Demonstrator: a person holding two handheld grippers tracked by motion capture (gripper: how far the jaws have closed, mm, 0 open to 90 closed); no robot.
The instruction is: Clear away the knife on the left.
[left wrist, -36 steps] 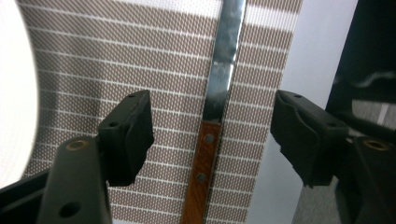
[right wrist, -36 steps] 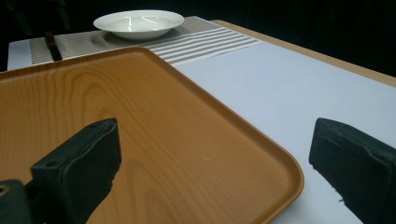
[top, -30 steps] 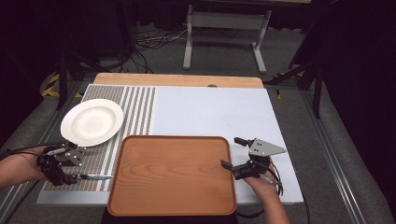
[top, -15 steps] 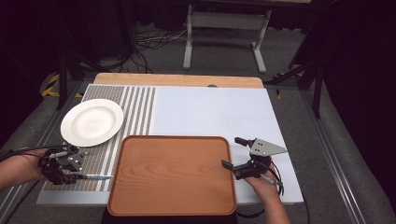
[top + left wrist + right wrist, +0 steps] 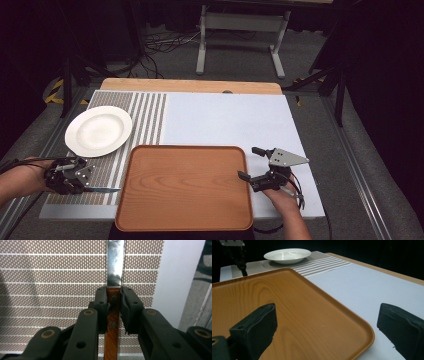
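Left gripper [image 5: 113, 307] fingers clamp knife [image 5: 115, 270] handle near worktop's front-left corner; right gripper [image 5: 254, 163] fingers wide, straddling wooden tray [image 5: 185, 185] edge; plate [image 5: 98, 133] behind knife.

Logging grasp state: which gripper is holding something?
The left gripper: its jaws are shut on the knife by the wooden handle. The right gripper is open, one jaw over the tray corner.

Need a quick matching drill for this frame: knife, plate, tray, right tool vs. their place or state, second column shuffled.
Things:
1. knife
2. plate
3. tray
4. right tool

States:
A. open, at the tray's right edge
B. wooden, bare, nearest the person
C. handle clamped in the left tool
D. white, on the striped mat

Pairs: 1-C, 2-D, 3-B, 4-A
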